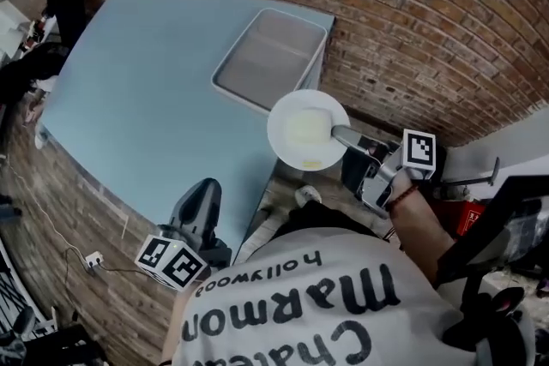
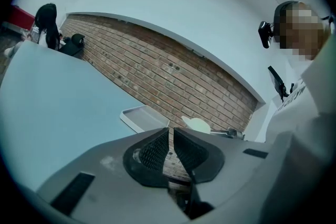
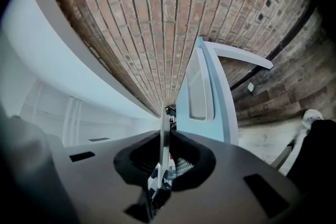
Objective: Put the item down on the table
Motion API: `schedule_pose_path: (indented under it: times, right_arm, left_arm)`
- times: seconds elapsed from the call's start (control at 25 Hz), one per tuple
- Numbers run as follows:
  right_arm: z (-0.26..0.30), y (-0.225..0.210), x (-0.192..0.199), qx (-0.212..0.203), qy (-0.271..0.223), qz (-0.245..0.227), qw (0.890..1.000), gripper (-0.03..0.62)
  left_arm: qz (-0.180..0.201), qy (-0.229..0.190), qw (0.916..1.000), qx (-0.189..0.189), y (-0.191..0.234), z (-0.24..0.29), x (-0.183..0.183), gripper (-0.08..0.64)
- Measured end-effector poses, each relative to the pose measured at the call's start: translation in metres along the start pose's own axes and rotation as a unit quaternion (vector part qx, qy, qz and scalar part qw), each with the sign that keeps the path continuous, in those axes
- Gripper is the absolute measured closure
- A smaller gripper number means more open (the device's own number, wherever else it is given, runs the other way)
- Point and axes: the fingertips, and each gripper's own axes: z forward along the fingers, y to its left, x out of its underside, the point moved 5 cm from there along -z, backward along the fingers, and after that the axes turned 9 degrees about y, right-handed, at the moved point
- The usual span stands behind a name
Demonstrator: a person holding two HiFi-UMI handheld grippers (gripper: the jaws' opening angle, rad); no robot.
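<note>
A white round plate (image 1: 307,131) hangs in the air just off the right edge of the light blue table (image 1: 146,99), near the table's far corner. My right gripper (image 1: 339,135) is shut on the plate's rim from the right. In the right gripper view the plate (image 3: 164,139) shows edge-on as a thin white line between the pads of the right gripper (image 3: 165,160). My left gripper (image 1: 204,189) is low at the table's near edge. Its jaws (image 2: 171,136) are shut with nothing between them. The plate (image 2: 199,125) also shows small in the left gripper view.
A shallow grey tray (image 1: 270,56) lies on the table's far right corner, just beyond the plate. A brick wall (image 1: 412,21) runs behind the table. Dark objects (image 1: 64,9) sit at the table's far left end. A socket with a cable (image 1: 93,260) lies low on the left.
</note>
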Motion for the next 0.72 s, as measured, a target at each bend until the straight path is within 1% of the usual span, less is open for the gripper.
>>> schedule_pose_path:
  times: [0.08,0.2,0.4,0.56,0.72]
  right_arm:
    - [0.009,-0.002,-0.021,0.005,0.007,-0.002,1.000,0.558]
    - [0.020,-0.006,-0.048,0.005,0.016,0.001,1.000,0.559]
    - [0.033,-0.016,-0.087,0.010,0.031,0.005,0.999,0.559]
    - [0.047,-0.018,-0.106,0.004,0.048,0.007,0.999,0.560]
    - [0.052,-0.026,-0.121,0.011,0.063,0.006,0.998,0.559]
  left_arm:
    - [-0.002,0.003,0.9999,-0.011,0.004,0.008,-0.007,0.528]
    - [-0.010,-0.004,0.9995,-0.029,0.011,0.018,-0.015,0.528]
    - [-0.014,-0.011,0.9986,-0.050,0.010,0.036,-0.024,0.528]
    - [-0.020,-0.023,0.9973,-0.067,0.015,0.047,-0.031,0.528]
    - [-0.019,-0.032,0.9961,-0.080,0.018,0.058,-0.036,0.528]
